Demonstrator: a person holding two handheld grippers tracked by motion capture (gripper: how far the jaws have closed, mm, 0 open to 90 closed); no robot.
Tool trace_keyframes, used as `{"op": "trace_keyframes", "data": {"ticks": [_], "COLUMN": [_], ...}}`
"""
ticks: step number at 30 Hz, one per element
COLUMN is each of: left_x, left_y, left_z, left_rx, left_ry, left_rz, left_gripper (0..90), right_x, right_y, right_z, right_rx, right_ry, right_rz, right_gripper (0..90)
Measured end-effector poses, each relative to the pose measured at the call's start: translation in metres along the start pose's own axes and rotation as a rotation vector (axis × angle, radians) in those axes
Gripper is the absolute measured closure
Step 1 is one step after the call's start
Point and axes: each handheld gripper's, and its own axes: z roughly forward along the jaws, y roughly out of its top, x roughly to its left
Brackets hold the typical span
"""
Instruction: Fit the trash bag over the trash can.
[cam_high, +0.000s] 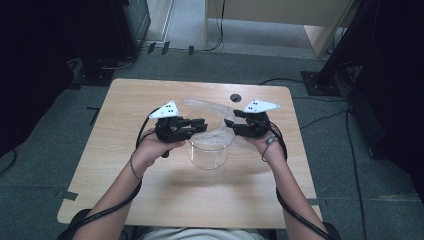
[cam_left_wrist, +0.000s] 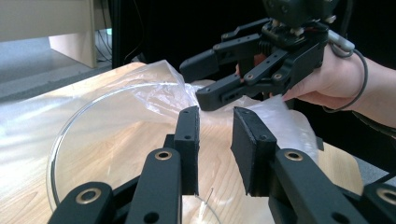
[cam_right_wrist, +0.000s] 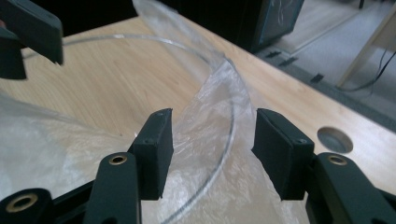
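A clear round bowl (cam_high: 209, 152) stands in the middle of the wooden table (cam_high: 125, 165), with a thin clear plastic bag (cam_high: 207, 106) draped over its far rim. My left gripper (cam_high: 196, 125) hovers at the bowl's left rim, open, its jaws apart with nothing clamped. In the left gripper view my left gripper (cam_left_wrist: 215, 135) faces the bag (cam_left_wrist: 159, 93) across the bowl's rim (cam_left_wrist: 70, 133). My right gripper (cam_high: 231, 123) is at the right rim, open. In the right gripper view, my right gripper (cam_right_wrist: 212, 140) straddles the bowl's rim (cam_right_wrist: 229, 126) and a fold of bag (cam_right_wrist: 210, 105) without closing on them.
A round cable hole (cam_high: 235, 97) sits near the table's far edge. Dark equipment stands and cables (cam_high: 320, 120) lie on the grey carpet around the table. A pale wooden cabinet (cam_high: 280, 15) stands behind. The near half of the table is bare wood.
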Motion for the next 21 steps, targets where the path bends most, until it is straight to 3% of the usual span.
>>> {"op": "trace_keyframes", "data": {"ticks": [5, 15, 18, 21], "left_x": [0.001, 0.002, -0.001, -0.007], "left_y": [0.0, 0.001, 0.005, 0.011], "left_z": [-0.001, -0.001, -0.002, -0.002], "left_rx": [-0.001, 0.01, -0.002, -0.016], "left_ry": [0.002, 0.022, 0.021, 0.036], "left_rz": [-0.001, -0.013, -0.001, 0.028], "left_gripper": [70.8, 55.9, 51.8, 41.0], "right_x": [-0.002, -0.004, -0.004, 0.0], "right_y": [-0.004, 0.004, 0.009, 0.017], "right_z": [0.004, -0.009, -0.015, -0.022], "right_rx": [0.031, -0.01, -0.049, -0.093], "right_ry": [0.028, -0.019, -0.007, 0.021], "right_rz": [0.05, 0.079, 0.116, 0.137], "right_gripper": [62.7, 90.0, 90.0, 90.0]}}
